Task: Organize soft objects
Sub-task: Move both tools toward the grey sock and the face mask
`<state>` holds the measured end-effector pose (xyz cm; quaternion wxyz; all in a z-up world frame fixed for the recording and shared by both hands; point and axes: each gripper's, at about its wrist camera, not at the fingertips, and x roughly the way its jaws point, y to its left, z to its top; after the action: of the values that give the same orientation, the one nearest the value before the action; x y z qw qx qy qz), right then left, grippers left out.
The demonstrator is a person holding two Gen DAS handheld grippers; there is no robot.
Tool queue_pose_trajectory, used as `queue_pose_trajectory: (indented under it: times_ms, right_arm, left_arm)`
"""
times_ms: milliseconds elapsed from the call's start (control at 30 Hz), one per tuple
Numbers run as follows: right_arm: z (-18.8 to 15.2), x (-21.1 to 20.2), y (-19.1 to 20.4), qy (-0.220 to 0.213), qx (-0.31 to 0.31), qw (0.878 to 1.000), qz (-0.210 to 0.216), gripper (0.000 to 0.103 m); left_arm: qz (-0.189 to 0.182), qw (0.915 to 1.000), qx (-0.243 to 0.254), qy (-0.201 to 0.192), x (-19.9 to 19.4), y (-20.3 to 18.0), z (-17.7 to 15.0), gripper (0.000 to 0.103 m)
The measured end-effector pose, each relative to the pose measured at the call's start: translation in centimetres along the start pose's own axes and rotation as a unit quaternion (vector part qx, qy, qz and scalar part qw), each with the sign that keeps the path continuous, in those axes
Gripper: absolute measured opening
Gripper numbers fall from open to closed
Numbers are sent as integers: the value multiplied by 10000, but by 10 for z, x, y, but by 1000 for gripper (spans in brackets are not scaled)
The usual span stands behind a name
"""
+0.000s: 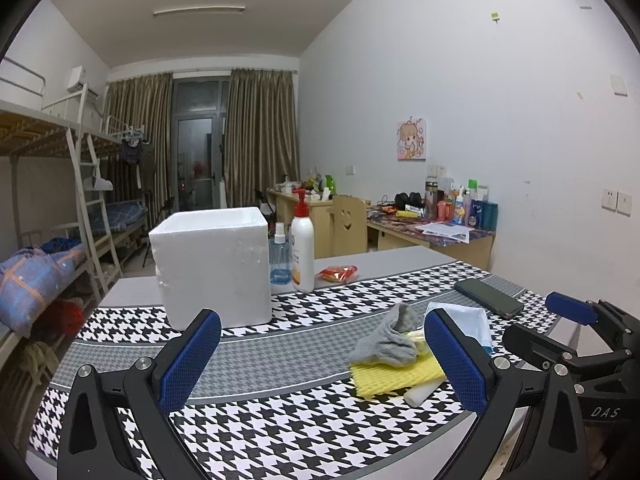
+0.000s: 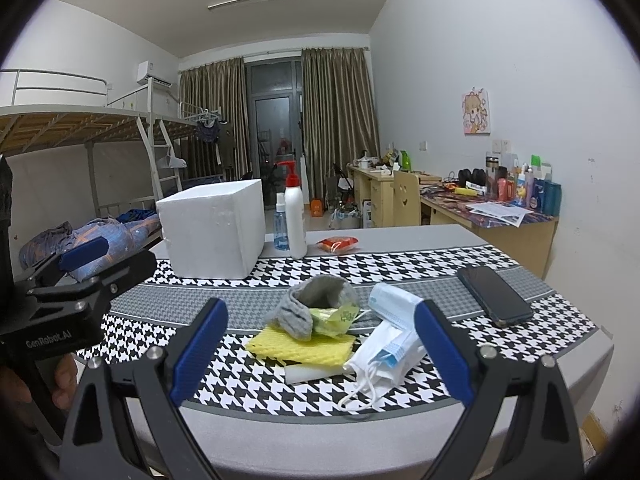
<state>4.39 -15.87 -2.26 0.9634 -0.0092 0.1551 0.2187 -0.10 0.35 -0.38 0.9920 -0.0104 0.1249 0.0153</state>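
A heap of soft things lies on the houndstooth cloth: a grey sock (image 1: 386, 338) (image 2: 310, 306) on a yellow foam sheet (image 1: 394, 376) (image 2: 302, 344), a white sponge block (image 2: 314, 372), a green wrapper (image 2: 334, 316) and face masks (image 2: 390, 340) (image 1: 470, 320). A white foam box (image 1: 212, 266) (image 2: 214, 230) stands behind, to the left. My left gripper (image 1: 322, 358) is open, left of the heap, nothing between its fingers. My right gripper (image 2: 320, 354) is open just in front of the heap, with both fingers short of it.
Behind the box stand a blue spray bottle (image 1: 280, 258) and a white pump bottle (image 2: 295, 216), with a red snack packet (image 1: 337, 273) beside them. A dark phone (image 2: 494, 296) lies at the right. Bunk beds at left, desks along the right wall.
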Motion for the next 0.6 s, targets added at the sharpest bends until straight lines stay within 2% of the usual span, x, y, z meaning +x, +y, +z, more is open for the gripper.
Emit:
queue_pose_trajectory:
  times_ms: [600]
  right_arm:
    - [0, 16, -16, 217, 91, 9997, -115, 97]
  left_arm:
    - [-89, 9994, -19, 338, 25, -4, -2, 102]
